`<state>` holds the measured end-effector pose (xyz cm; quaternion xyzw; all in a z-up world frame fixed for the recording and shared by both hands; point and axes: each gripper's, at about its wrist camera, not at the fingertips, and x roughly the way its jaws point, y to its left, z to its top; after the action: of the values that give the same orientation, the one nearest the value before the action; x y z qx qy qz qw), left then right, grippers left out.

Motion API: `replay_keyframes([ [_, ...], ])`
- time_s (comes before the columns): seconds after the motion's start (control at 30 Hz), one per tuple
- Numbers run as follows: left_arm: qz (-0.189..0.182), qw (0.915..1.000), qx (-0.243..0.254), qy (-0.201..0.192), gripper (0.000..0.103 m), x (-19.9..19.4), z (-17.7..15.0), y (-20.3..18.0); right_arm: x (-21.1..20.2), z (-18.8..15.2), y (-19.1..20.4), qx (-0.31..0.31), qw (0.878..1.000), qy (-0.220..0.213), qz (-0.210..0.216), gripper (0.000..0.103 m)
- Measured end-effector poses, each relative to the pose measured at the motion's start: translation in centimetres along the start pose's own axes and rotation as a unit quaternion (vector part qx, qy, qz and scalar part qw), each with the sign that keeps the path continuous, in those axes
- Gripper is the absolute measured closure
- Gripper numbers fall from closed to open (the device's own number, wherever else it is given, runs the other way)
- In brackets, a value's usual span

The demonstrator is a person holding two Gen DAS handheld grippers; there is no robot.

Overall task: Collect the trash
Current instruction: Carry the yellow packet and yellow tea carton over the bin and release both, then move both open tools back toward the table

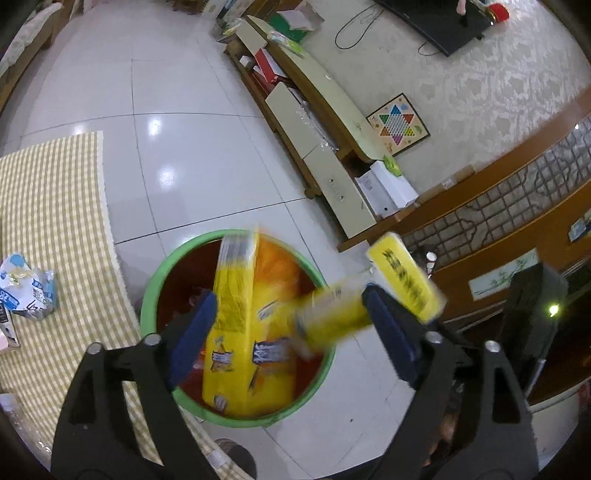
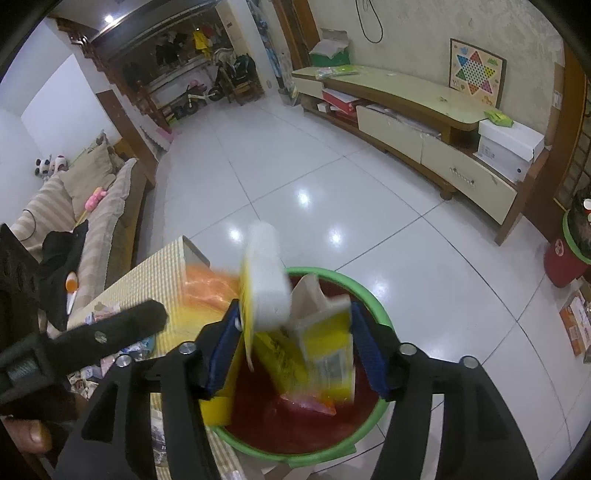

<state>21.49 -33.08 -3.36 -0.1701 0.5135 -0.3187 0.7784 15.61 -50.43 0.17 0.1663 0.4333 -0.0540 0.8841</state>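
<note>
Left gripper [image 1: 288, 332] and right gripper [image 2: 295, 343], jaws apart, release light, stiff yellow cartons [image 1: 236, 332] best pinched across flat faces.

Floor: glossy white tile [image 2: 332, 177] with dark grout lines, carrying bright ceiling-light reflections at frame centre. Right side of the right wrist view: a long low cabinet [image 2: 406, 107] with cream top and drawers (wood frame), set against a pale patterned wall [image 2: 424, 33]. A star-pattern game board [image 2: 474, 72] leans there. Left edge: a striped sofa [image 2: 99, 210] with cushions. Upper left: a cluttered storage area, dim.
</note>
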Motion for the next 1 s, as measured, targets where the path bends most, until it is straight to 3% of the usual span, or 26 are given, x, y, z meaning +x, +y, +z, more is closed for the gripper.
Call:
replay_keyframes([
  [0.07, -0.001, 1.0000, -0.005, -0.006, 0.008, -0.4, 0.1, 0.3, 0.1, 0.0, 0.0, 0.001, 1.000, 0.002, 0.001, 0.039],
  [0.23, 0.003, 0.9999, -0.009, -0.009, 0.006, -1.8, 0.2, 0.9, -0.1, 0.2, 0.3, -0.006, 1.000, -0.003, -0.002, 0.025],
  [0.53, 0.044, 0.9981, 0.006, -0.042, 0.006, -6.8, -0.3, 2.5, -0.2, -0.1, 2.3, -0.030, 0.999, -0.005, 0.016, 0.022],
  [0.7, 0.091, 0.9936, 0.027, -0.060, 0.006, -10.4, -1.5, 4.1, 0.1, -0.7, 4.8, -0.058, 0.998, 0.003, 0.034, 0.021],
  [1.0, 0.198, 0.9755, 0.038, -0.087, 0.006, -17.2, -4.6, 9.0, 1.3, -3.5, 12.3, -0.135, 0.987, 0.033, 0.076, 0.021],
])
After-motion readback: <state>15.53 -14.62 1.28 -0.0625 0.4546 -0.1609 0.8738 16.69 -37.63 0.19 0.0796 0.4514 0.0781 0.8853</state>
